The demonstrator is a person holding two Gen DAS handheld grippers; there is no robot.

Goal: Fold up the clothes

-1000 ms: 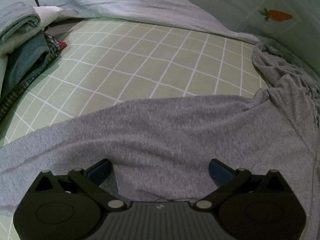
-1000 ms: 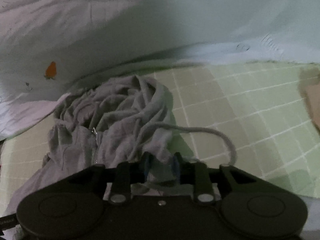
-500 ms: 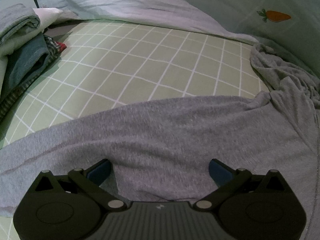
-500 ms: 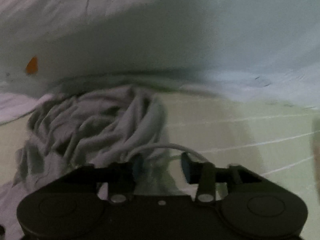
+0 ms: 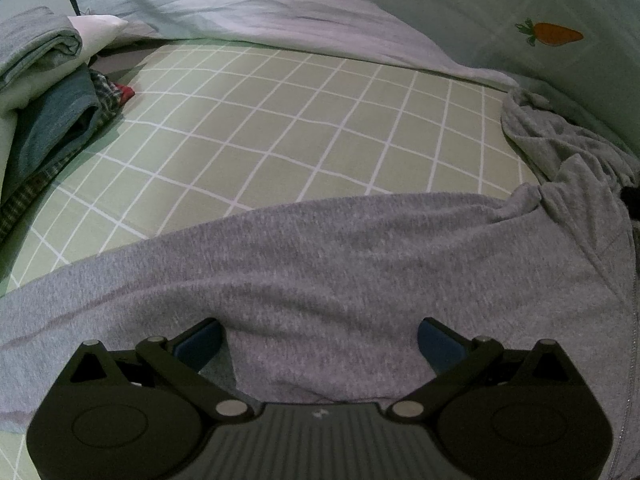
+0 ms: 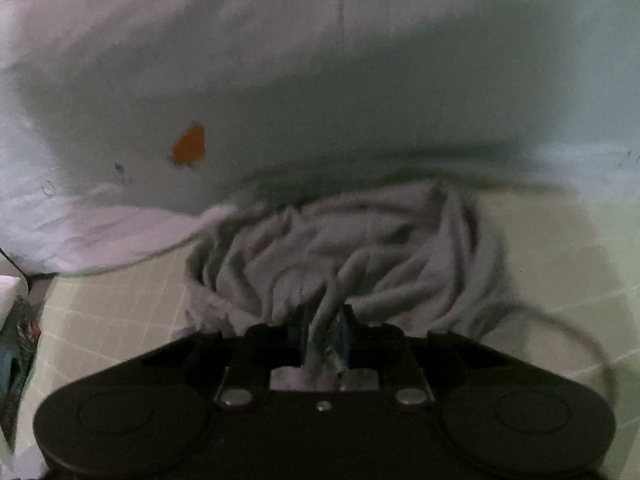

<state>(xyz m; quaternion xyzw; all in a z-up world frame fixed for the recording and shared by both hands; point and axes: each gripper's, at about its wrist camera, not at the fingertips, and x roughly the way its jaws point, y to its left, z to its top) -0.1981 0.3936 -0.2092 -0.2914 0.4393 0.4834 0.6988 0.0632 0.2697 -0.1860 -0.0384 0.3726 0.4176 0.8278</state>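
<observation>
My right gripper [image 6: 326, 330] is clamped on a fold of the grey knit hoodie [image 5: 360, 272]; my left gripper [image 5: 320, 344] is spread wide above its flat body, spread on the green checked bedsheet [image 5: 300, 132].

Lighting is dim and cool in both views. The left wrist view is sharp, with fisheye bending of the sheet [image 5: 304, 148] grid and black corners. The right wrist view is darker, grainy and motion-blurred; shadow lies under the duvet [image 6: 320, 100].
</observation>
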